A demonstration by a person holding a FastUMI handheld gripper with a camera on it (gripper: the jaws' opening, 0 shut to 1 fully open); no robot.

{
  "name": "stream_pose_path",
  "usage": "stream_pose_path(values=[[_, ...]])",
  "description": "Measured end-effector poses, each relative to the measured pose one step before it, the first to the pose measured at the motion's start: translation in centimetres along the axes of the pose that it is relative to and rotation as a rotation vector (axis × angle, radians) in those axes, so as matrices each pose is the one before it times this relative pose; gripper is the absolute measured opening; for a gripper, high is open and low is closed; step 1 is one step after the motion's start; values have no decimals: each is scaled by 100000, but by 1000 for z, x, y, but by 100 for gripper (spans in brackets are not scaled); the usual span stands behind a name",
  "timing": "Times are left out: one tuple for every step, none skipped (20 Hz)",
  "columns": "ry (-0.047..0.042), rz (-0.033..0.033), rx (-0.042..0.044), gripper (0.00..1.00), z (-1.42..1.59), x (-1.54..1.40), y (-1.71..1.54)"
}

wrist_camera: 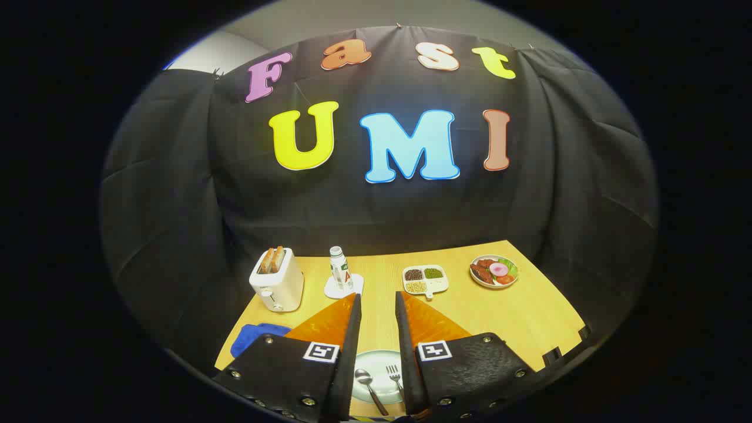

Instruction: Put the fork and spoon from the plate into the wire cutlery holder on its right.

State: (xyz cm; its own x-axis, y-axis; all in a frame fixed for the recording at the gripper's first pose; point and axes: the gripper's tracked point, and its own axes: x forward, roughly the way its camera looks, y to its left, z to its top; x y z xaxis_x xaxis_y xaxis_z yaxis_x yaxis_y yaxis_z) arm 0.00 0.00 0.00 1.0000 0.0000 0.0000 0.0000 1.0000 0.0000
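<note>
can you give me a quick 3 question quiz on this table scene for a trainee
1. True or false: the claw is shut on the spoon.
2. Which piece of cutlery lies on the plate beside the spoon? A) knife B) fork C) ladle
3. What stands just beyond the tip of the claw's finger on the toaster's side?

Key:
1. False. Its fingers stand apart and hold nothing; the spoon lies on the plate between them.
2. B, the fork.
3. A small bottle on a white coaster, next to the toaster with bread in its slots.
</note>
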Motion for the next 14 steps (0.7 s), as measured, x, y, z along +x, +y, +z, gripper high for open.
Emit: stream_pose_path(values=[[1121,82,4,35,-279,2,40],[850,206,-51,34,-395,99,68],[852,109,-64,35,-136,14,82],[629,47,-54,35,-279,58,52],[714,-177,25,35,-158,68,13],[762,-343,86,35,-287,121,-59],[649,-293,253,35,-204,72,-96],[795,-123,315,35,-242,187,70],[825,11,344,35,-258,93,5],[897,-101,80,35,-357,227,-52],[1057,-371,-290,35,-319,127,-52],[1168,-202,-323,35,-428,161,-115],[1266,-164,-309,35,-367,227,-91],[1728,-23,-225,35,-627,274,15]])
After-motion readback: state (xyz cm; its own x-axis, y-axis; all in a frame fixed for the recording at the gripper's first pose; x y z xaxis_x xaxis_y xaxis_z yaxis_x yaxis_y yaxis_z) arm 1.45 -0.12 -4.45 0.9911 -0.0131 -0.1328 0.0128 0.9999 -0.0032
